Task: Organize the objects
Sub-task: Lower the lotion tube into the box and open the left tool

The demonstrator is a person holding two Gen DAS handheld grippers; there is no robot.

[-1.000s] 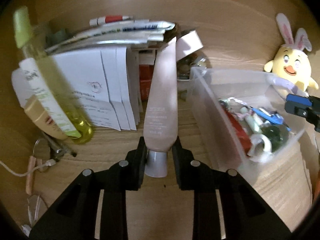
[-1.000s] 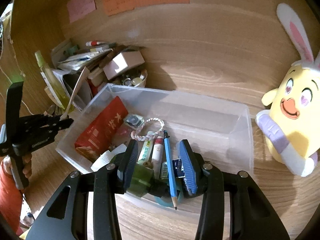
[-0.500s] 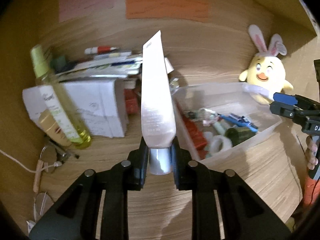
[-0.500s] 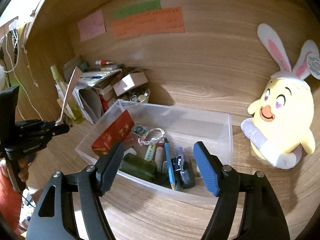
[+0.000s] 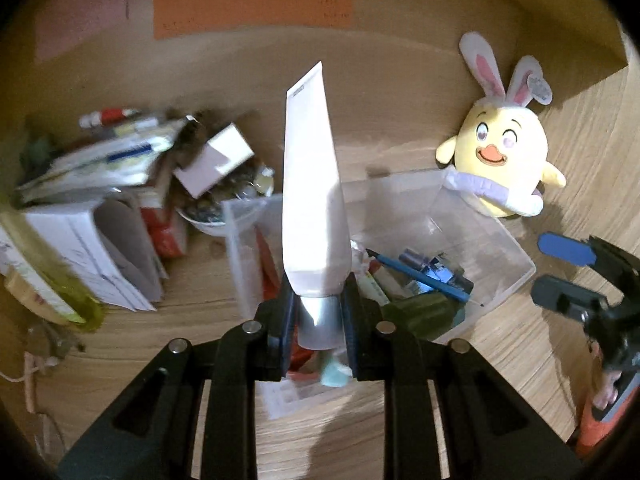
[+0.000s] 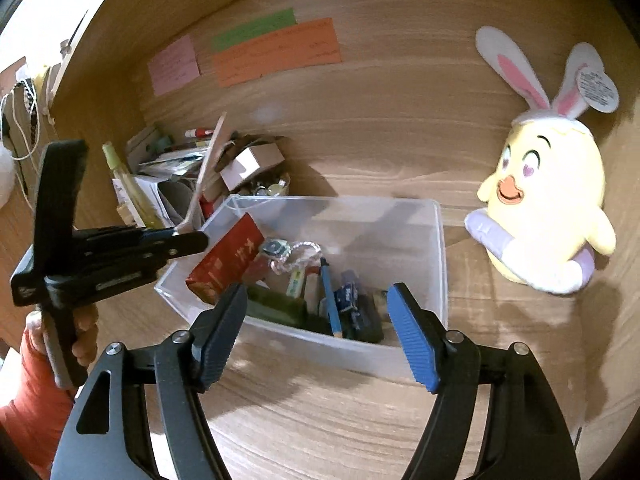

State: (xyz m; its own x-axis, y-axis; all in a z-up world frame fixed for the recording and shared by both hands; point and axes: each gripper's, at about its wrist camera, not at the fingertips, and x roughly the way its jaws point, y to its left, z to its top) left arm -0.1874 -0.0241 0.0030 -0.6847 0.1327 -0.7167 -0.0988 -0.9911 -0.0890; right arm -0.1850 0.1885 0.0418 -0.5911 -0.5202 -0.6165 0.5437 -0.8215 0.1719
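Tube [image 5: 314,184] upright, crimped end up, cap pinched in left gripper [image 5: 318,312]; right gripper [image 6: 316,320] wide, empty.

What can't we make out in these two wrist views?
- Left wrist: pile of papers and boxes is motion-blurred; labels unreadable.
- Left wrist: tube in the left hand-held gripper hides part of the clear bin.
- Right wrist: writing on the sticky notes too small.
- Right wrist: bin's small items overlap; several unidentifiable.
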